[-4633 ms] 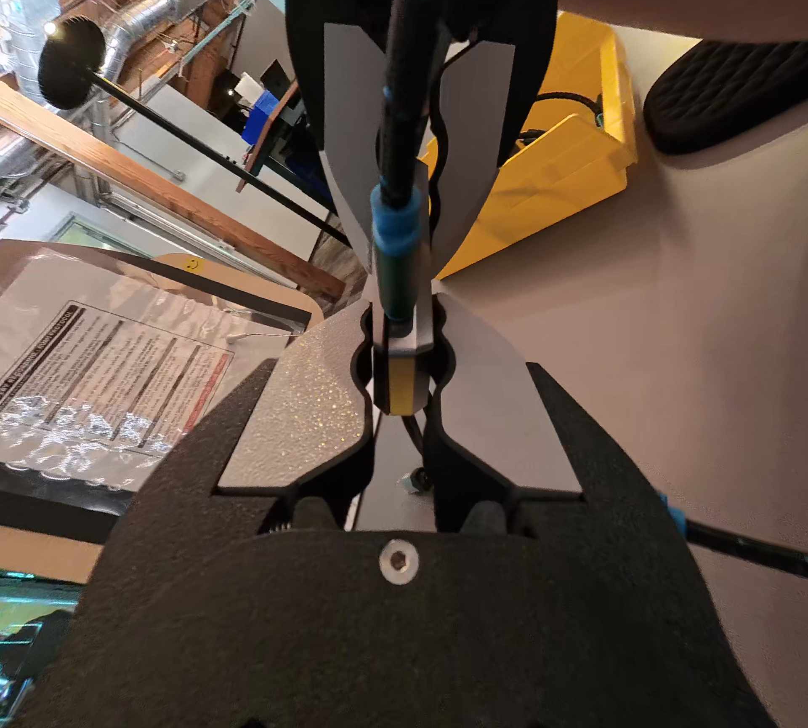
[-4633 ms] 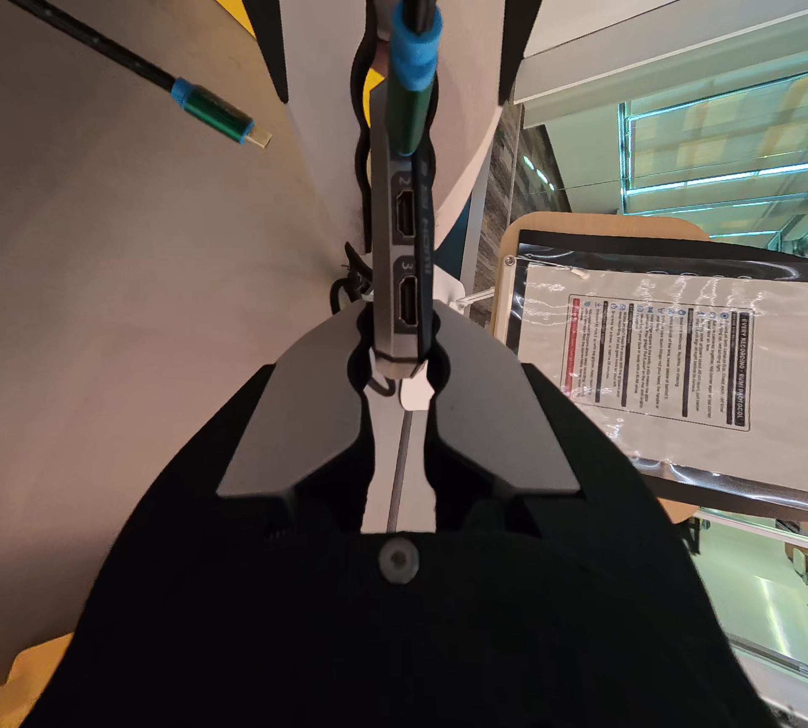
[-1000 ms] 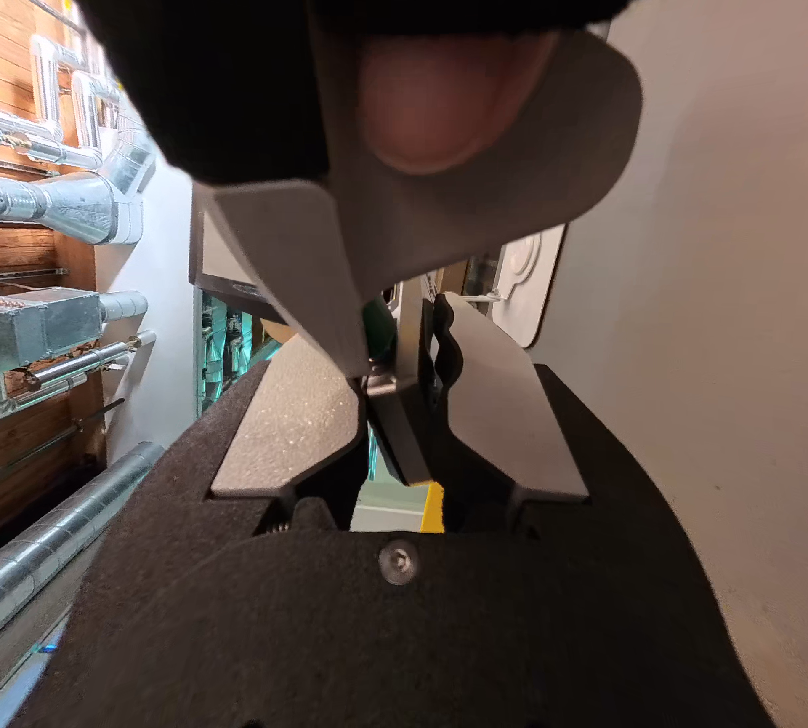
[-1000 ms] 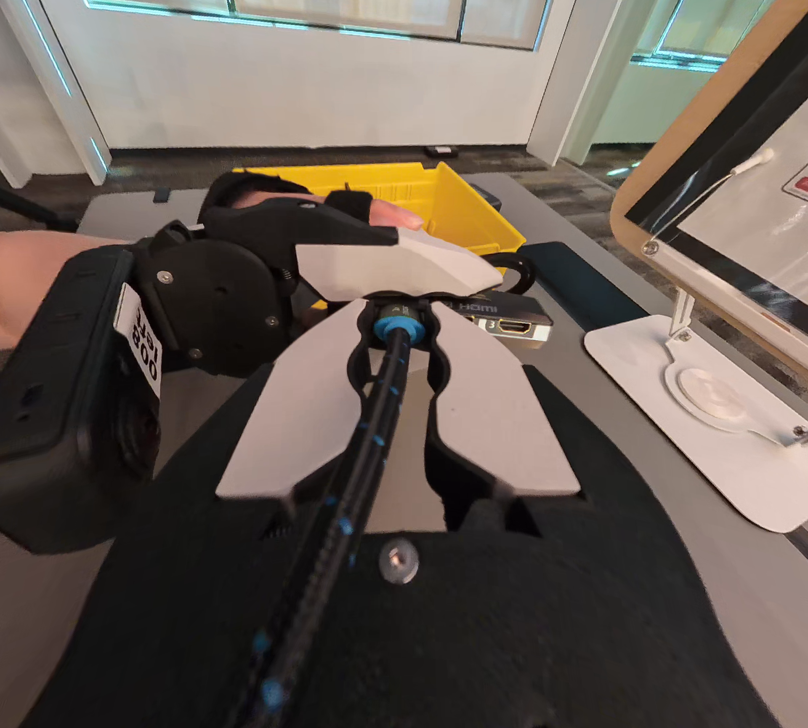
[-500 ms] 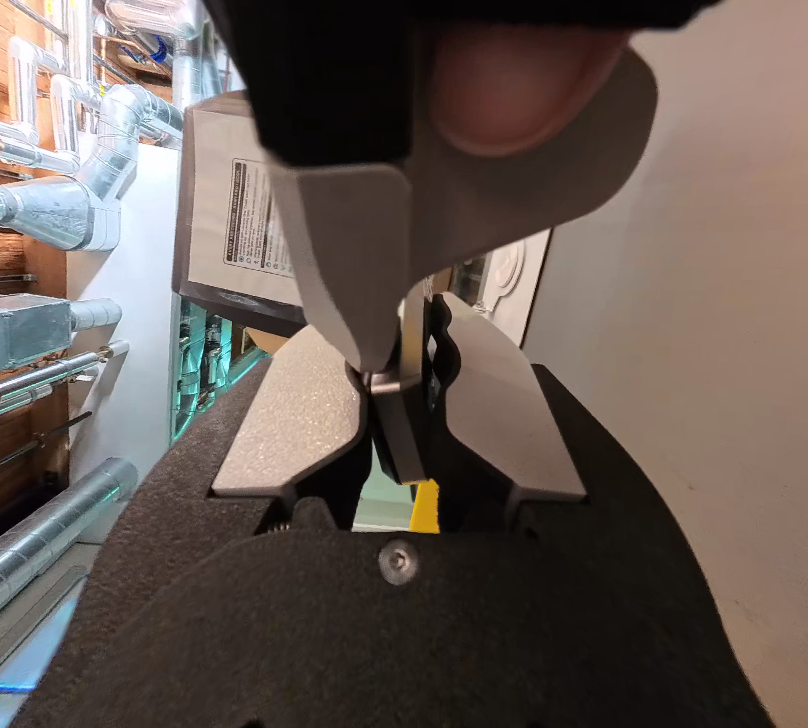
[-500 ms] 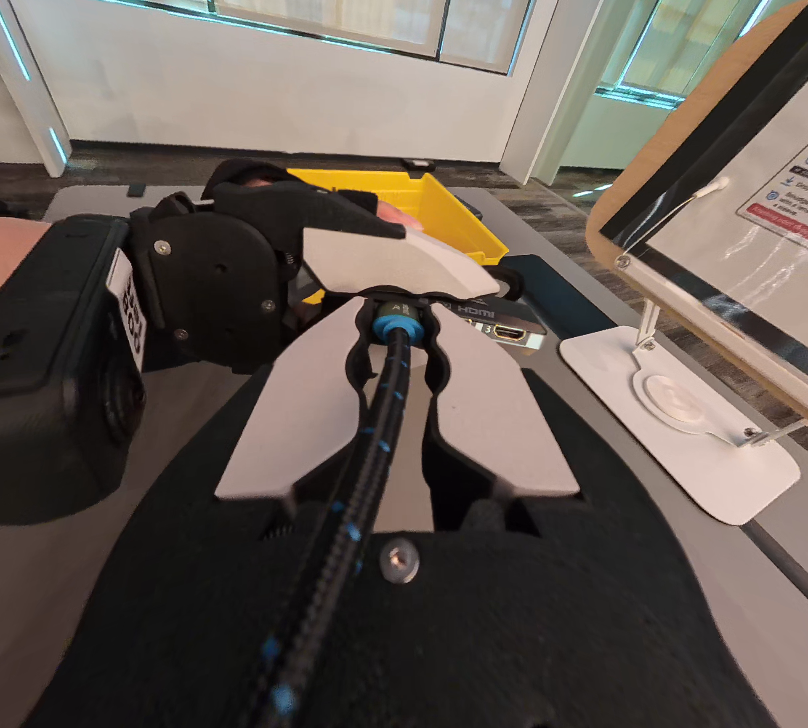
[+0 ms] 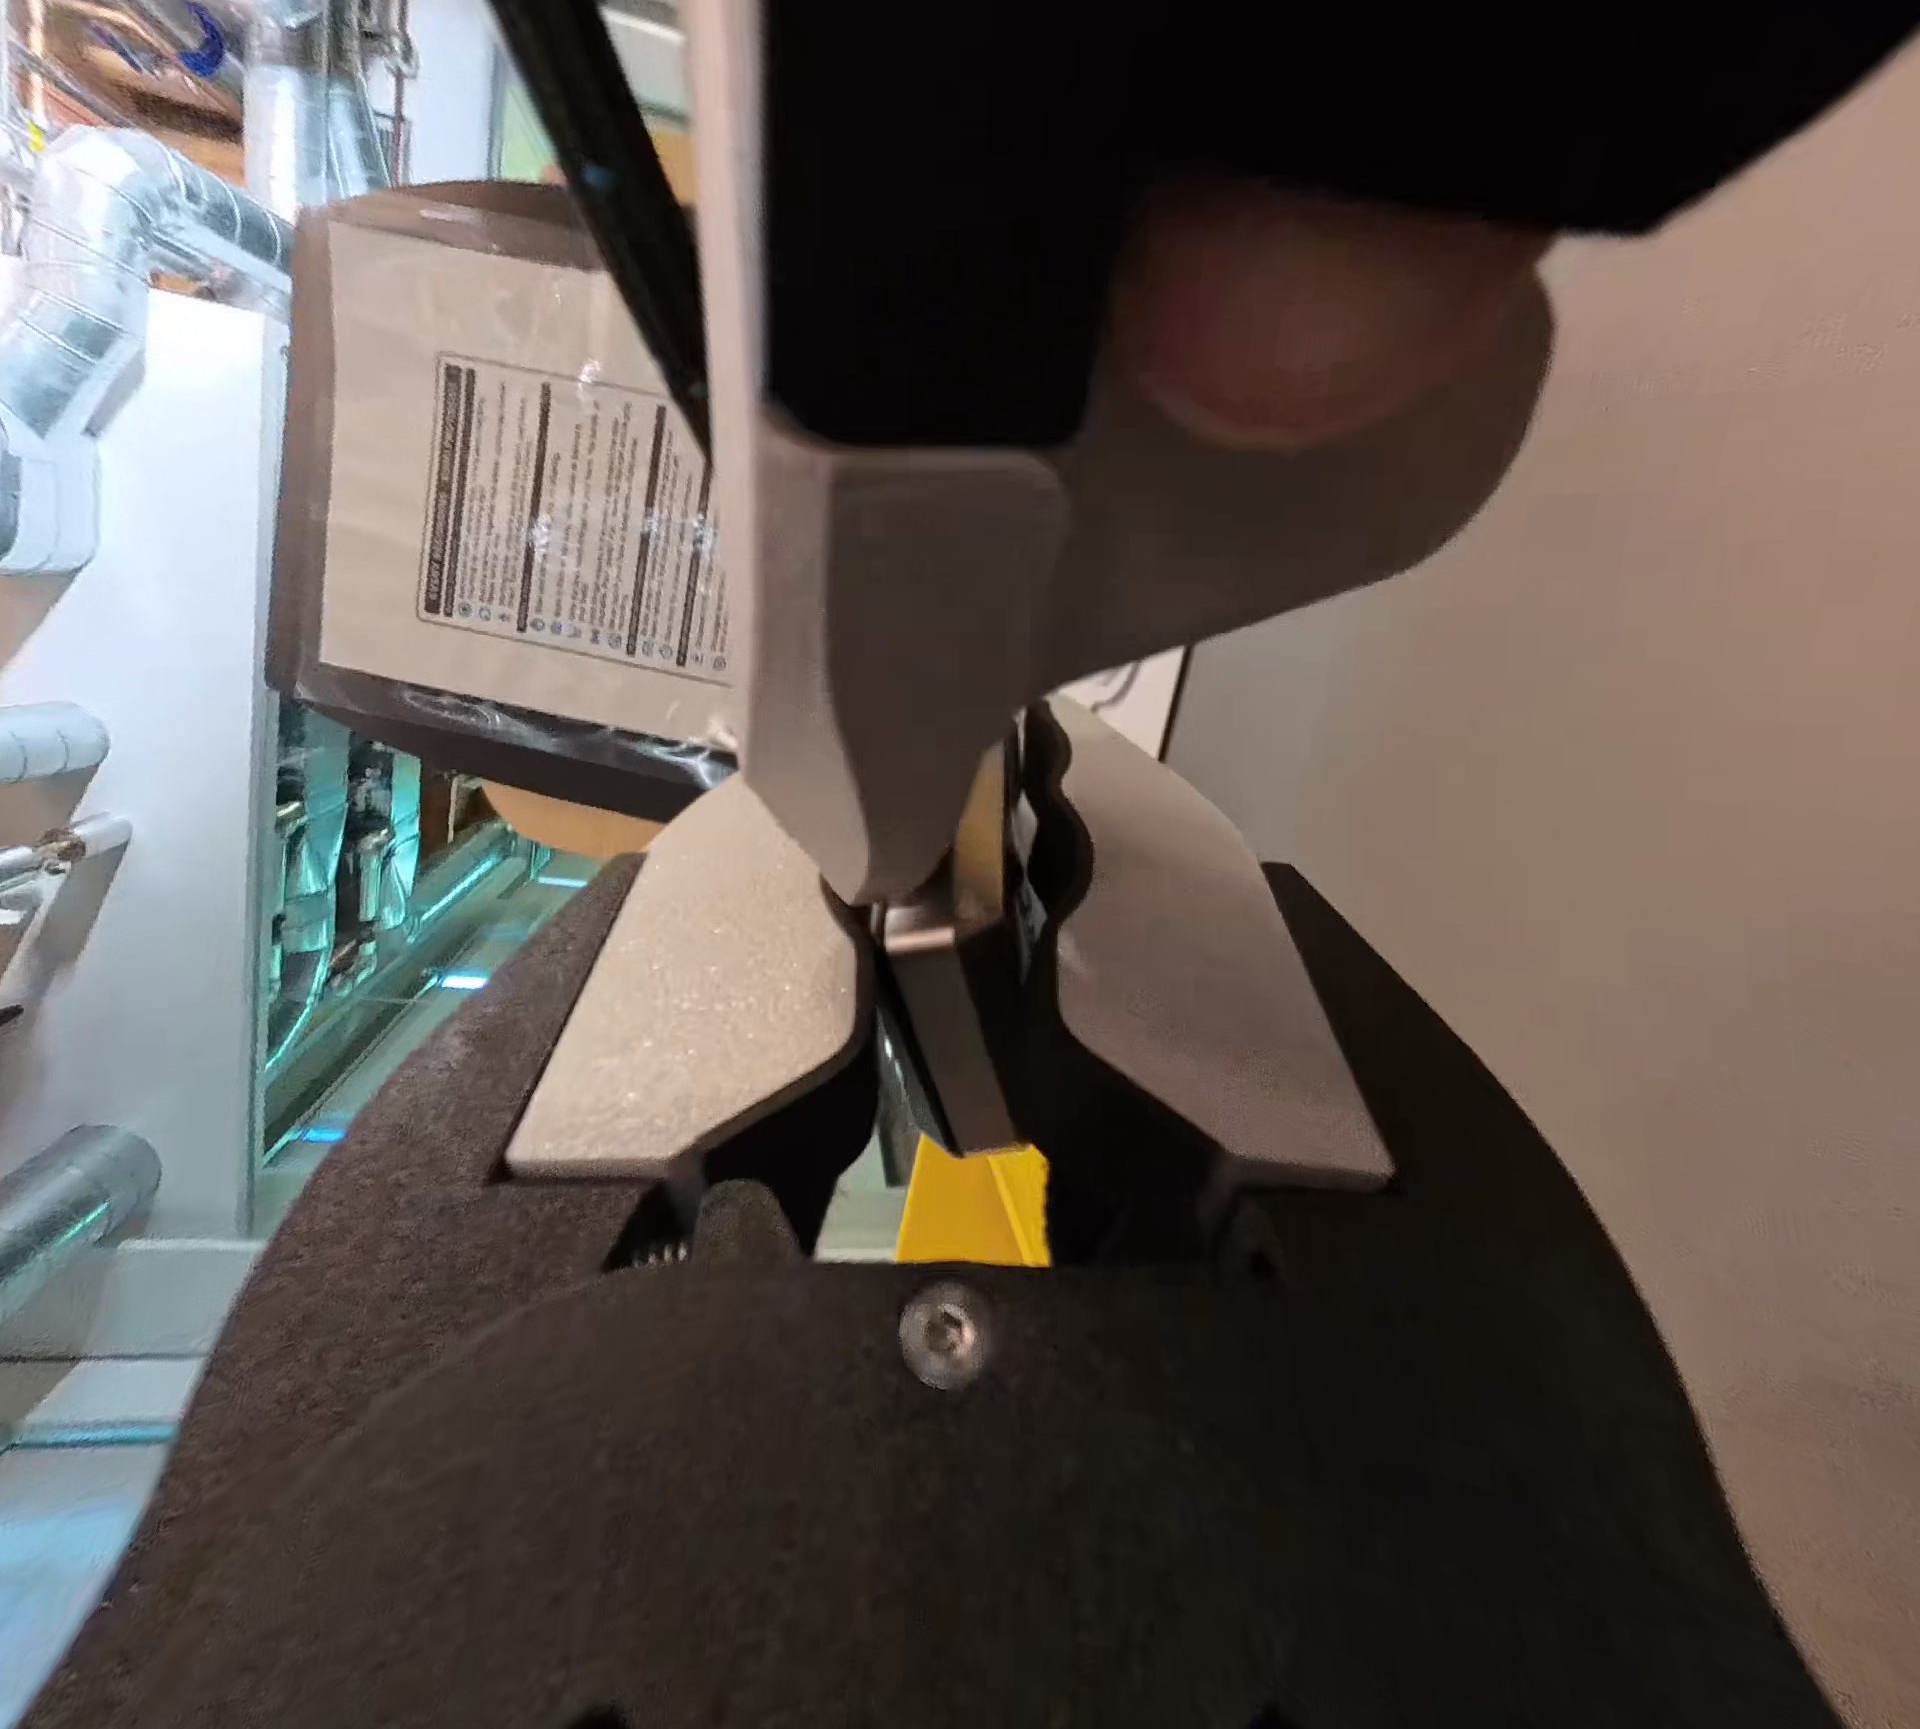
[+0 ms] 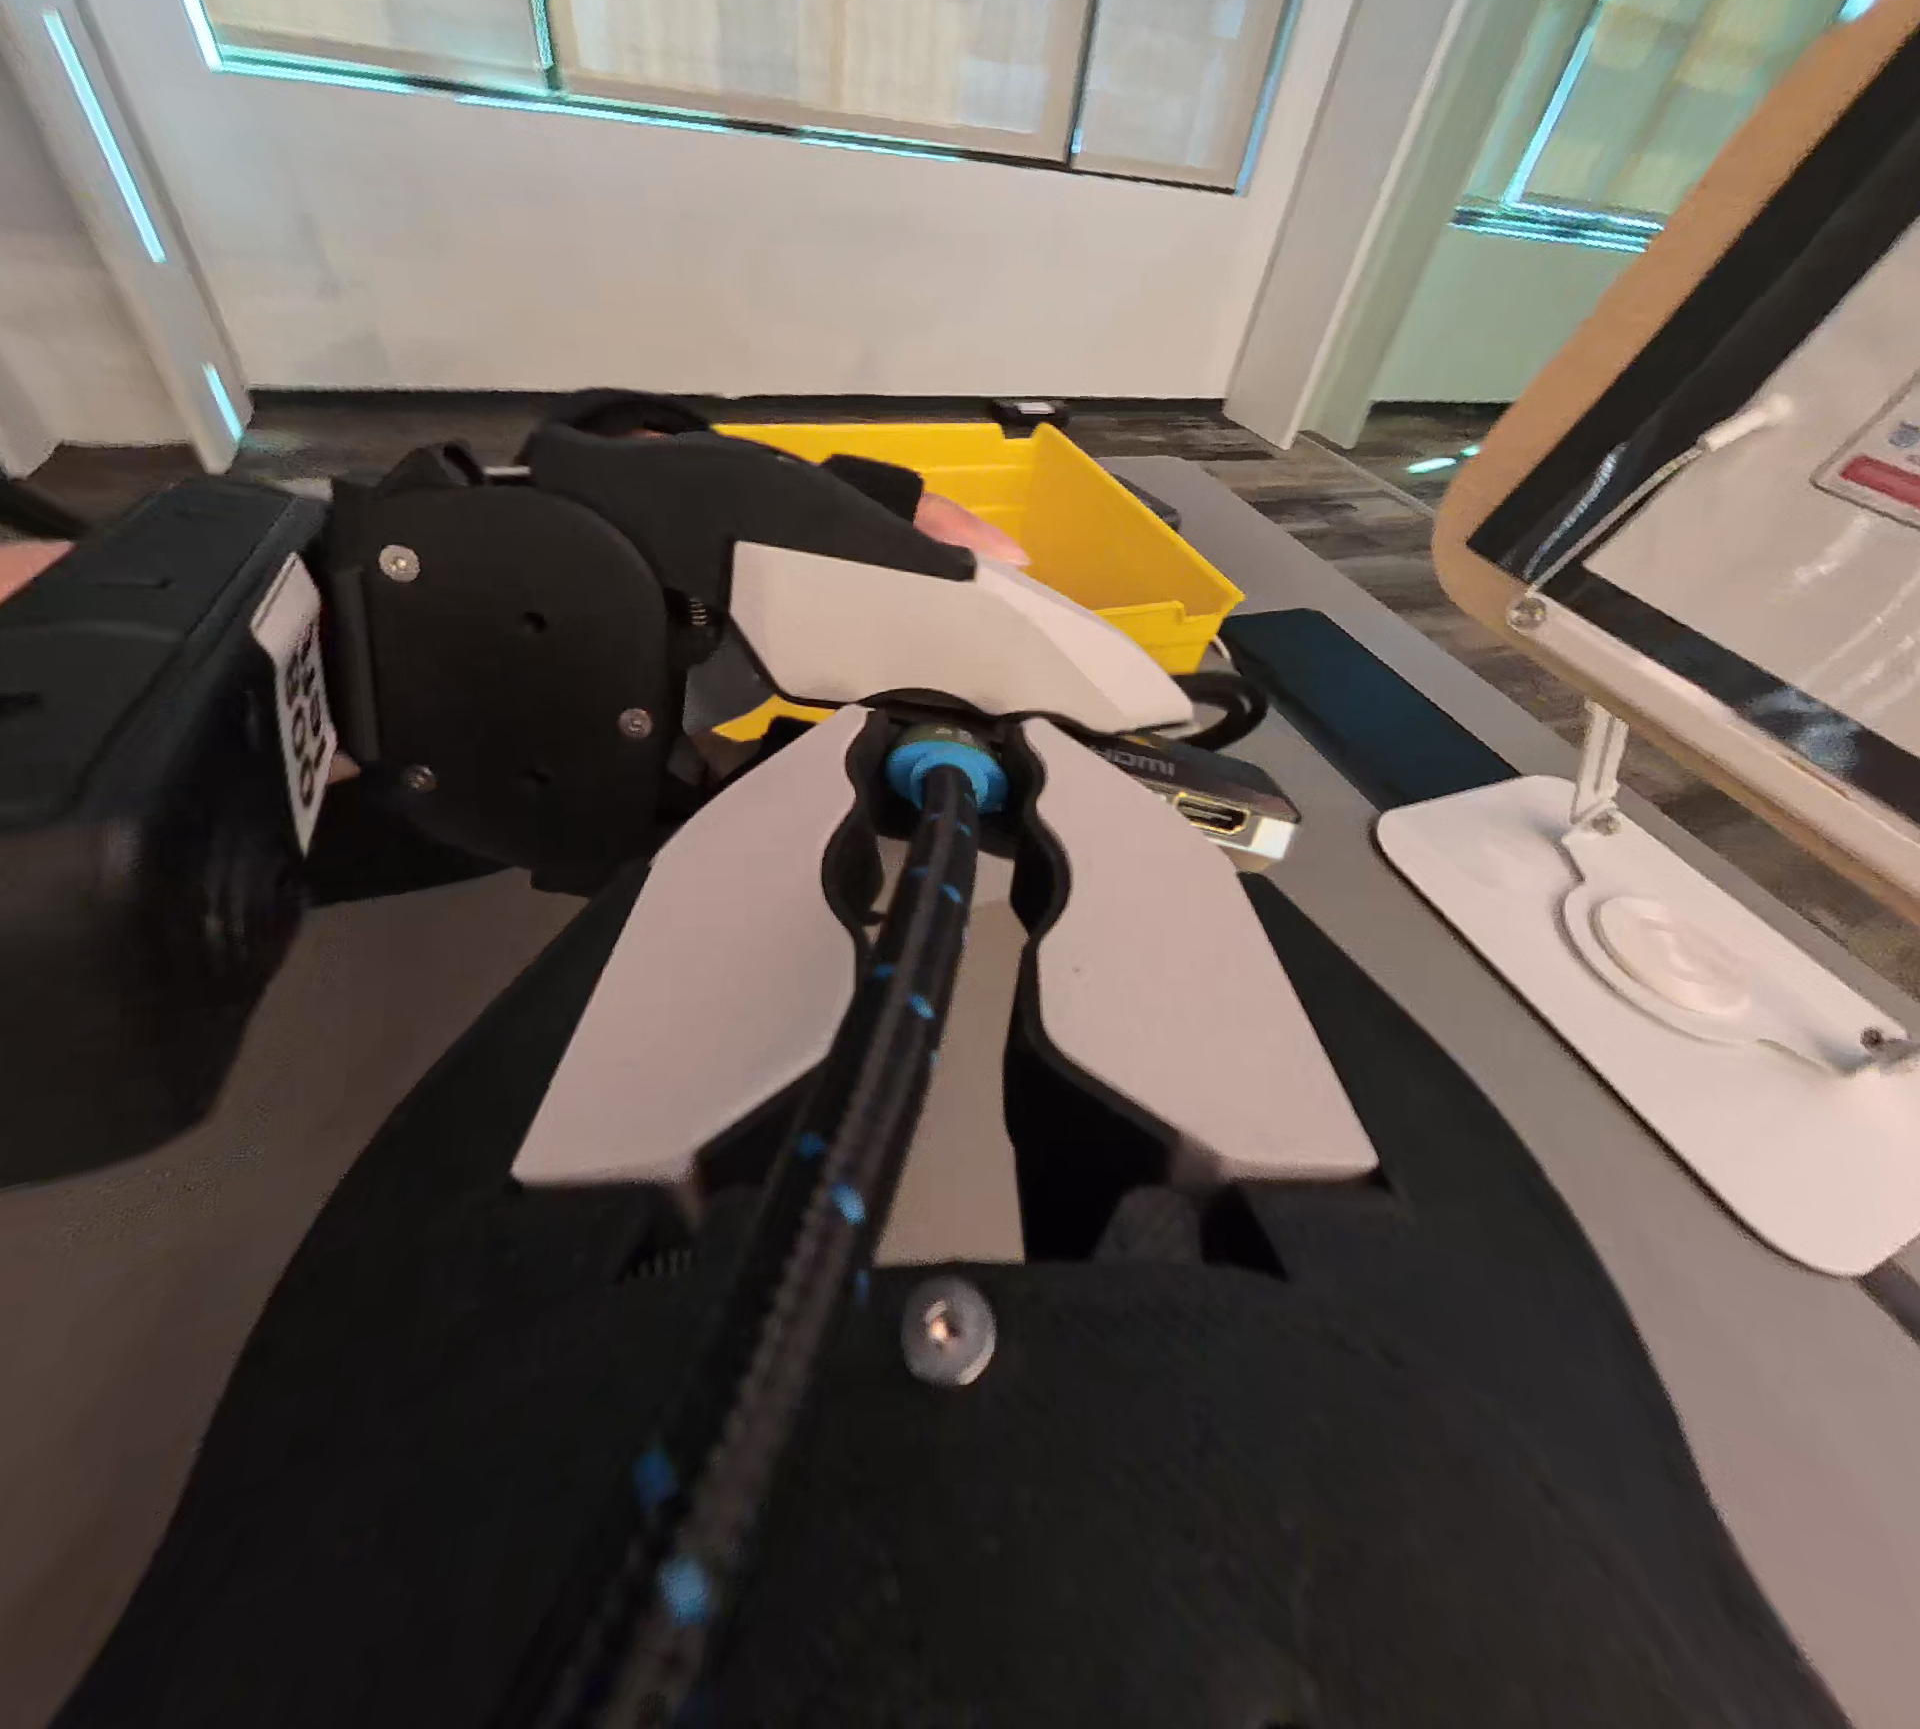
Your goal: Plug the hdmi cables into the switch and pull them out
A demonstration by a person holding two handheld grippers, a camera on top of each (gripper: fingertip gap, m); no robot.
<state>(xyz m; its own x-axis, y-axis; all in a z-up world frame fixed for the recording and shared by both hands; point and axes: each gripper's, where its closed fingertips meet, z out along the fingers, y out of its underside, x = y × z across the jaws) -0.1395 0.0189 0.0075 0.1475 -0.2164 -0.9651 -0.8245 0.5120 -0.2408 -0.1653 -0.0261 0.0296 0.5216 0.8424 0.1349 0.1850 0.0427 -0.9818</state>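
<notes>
My right gripper [image 8: 943, 744] is shut on the HDMI plug [image 8: 940, 770], which has a blue collar. Its black braided cable [image 8: 883, 1056] runs back between my fingers. The plug meets the dark grey switch [image 8: 1216, 796]; its front end is hidden under the left gripper's white finger [image 8: 935, 630]. One open port shows on the switch to the right of the plug. In the left wrist view my left gripper [image 7: 951, 858] is shut on the switch [image 7: 951, 1035], held edge-on. The right gripper's finger [image 7: 894, 640] crosses just above it, and the cable [image 7: 582, 121] runs up to the left.
A yellow bin [image 8: 1091, 536] stands behind the grippers on the grey table [image 8: 1558, 1367]. A framed sign on a white base [image 8: 1662, 1004] stands at the right, with a dark pad [image 8: 1361, 692] beside the switch. The sign also shows in the left wrist view [image 7: 520, 484].
Since 4.6 s ago the right gripper has shifted from the switch's end to the plug. Over the last second both grippers kept their grip while turning slightly; the sign and cable came into the left view.
</notes>
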